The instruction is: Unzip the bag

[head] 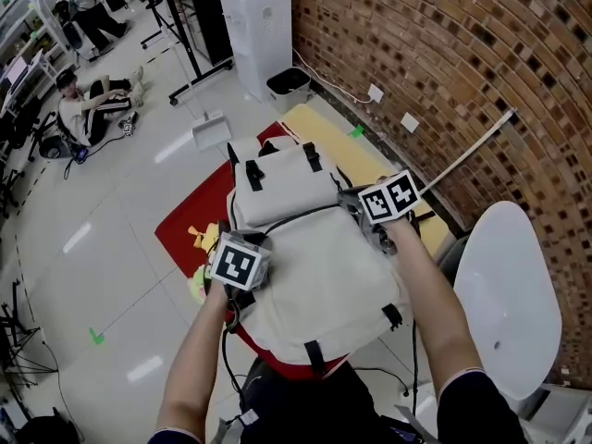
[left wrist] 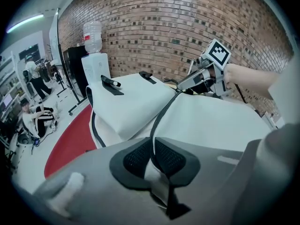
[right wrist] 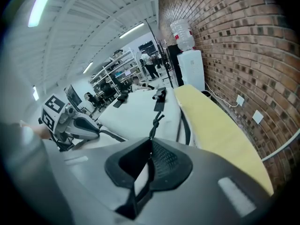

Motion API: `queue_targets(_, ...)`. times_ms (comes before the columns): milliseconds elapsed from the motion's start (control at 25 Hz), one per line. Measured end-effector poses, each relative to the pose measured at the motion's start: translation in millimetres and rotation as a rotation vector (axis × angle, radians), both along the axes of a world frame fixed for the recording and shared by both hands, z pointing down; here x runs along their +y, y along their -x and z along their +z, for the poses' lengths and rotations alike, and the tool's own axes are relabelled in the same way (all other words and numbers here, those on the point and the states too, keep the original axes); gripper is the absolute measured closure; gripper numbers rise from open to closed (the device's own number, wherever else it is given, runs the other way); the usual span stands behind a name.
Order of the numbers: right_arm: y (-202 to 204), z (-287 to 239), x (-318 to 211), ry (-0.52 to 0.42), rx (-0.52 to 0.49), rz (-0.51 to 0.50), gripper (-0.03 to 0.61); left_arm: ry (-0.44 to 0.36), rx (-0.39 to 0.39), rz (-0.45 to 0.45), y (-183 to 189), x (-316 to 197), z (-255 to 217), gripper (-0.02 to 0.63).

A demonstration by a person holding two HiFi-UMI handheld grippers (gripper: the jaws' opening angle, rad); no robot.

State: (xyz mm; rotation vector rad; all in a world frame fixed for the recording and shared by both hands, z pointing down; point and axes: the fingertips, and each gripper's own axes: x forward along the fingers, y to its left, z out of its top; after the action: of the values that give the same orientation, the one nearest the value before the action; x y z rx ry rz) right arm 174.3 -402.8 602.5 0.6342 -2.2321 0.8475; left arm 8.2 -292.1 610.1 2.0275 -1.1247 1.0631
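Note:
A white backpack (head: 314,276) with black straps lies flat in front of me, its dark zip line (head: 301,215) curving across the top. My left gripper (head: 259,248) sits at the bag's left side. In the left gripper view its pads (left wrist: 136,158) are pressed together on the zip seam (left wrist: 161,114) and a fold of white fabric. My right gripper (head: 363,209) is at the zip's right end. In the right gripper view the right gripper (right wrist: 149,161) is shut on the dark knotted pull cord (right wrist: 154,122), which runs out of the jaws toward the bag (right wrist: 136,109).
A red mat (head: 190,220) lies under the bag and a yellow pad (head: 342,146) runs along the brick wall (head: 444,54). A white chair (head: 509,294) stands at the right. A water dispenser (head: 257,26) is behind. A person (head: 92,104) sits on the floor far left.

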Motion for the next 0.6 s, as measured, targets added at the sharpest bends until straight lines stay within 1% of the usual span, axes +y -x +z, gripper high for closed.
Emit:
queue_targets(200, -14, 3, 7, 0.073, -0.029, 0.089, 0.56, 0.008, 0.01, -0.005, 2, 3, 3, 0.575)
queue_targets(320, -22, 4, 9, 0.124, -0.044, 0.174, 0.56, 0.006, 0.009, -0.005, 1, 4, 4, 0.577)
queue_targets(400, -25, 4, 10, 0.141, -0.05, 0.222, 0.561, 0.006, 0.011, -0.009, 3, 5, 5, 0.578)
queue_targets(600, -35, 7, 20, 0.161, -0.046, 0.311, 0.561, 0.012, 0.068, -0.03, -2, 9, 6, 0.583)
